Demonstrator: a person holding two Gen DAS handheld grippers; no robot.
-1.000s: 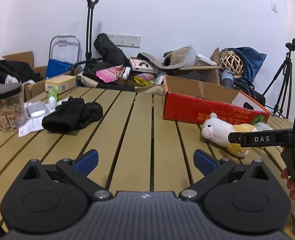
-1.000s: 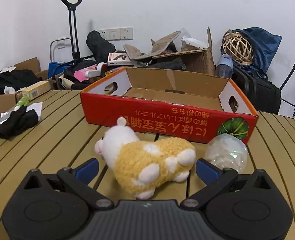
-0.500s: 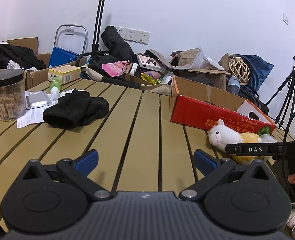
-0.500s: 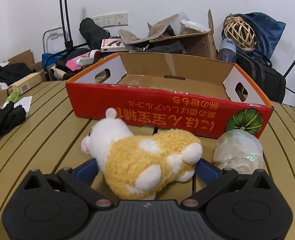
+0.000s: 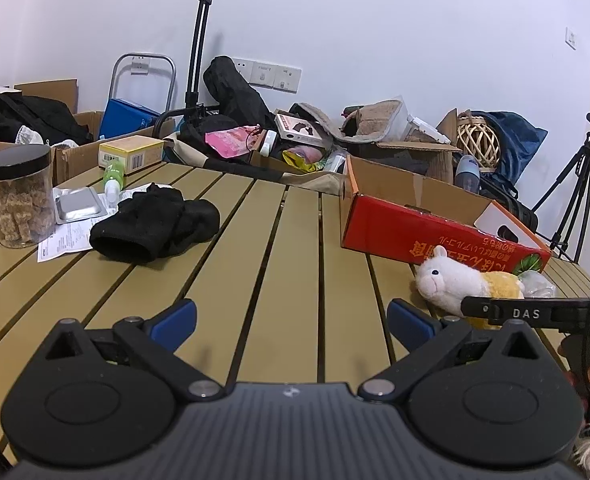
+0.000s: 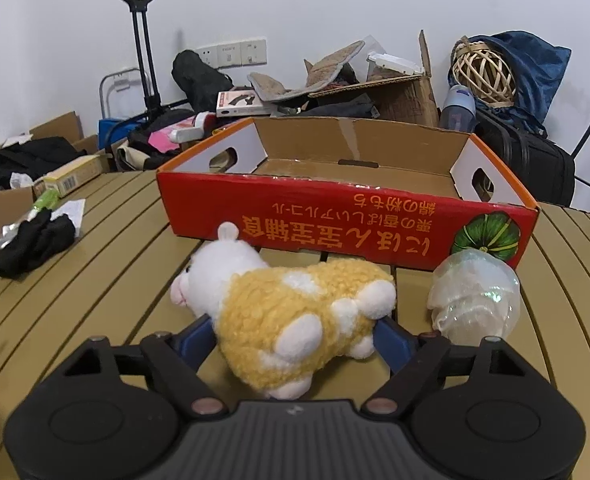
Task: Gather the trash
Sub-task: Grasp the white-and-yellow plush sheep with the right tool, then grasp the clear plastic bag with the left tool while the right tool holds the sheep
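A yellow and white plush sheep (image 6: 291, 312) lies on the slatted table, between the blue fingers of my right gripper (image 6: 293, 338). The jaws stand close against its sides and look closed on it. A crumpled clear plastic wad (image 6: 475, 296) lies just right of it. Behind both stands an open red cardboard box (image 6: 347, 224), empty inside. My left gripper (image 5: 291, 320) is open and empty over bare slats. The left wrist view shows the sheep (image 5: 463, 284), the box (image 5: 435, 236) and the right gripper's body at the right.
At the left lie a black cloth (image 5: 155, 228), a paper sheet with a blister pack (image 5: 77, 206), a small green bottle (image 5: 113, 178), a jar of brown cubes (image 5: 19, 196) and a yellow carton (image 5: 131, 154). Clutter, boxes and a trolley stand behind the table.
My right gripper has moved forward around the plush sheep and its fingers have narrowed onto it. My left gripper has drifted slightly, staying open.
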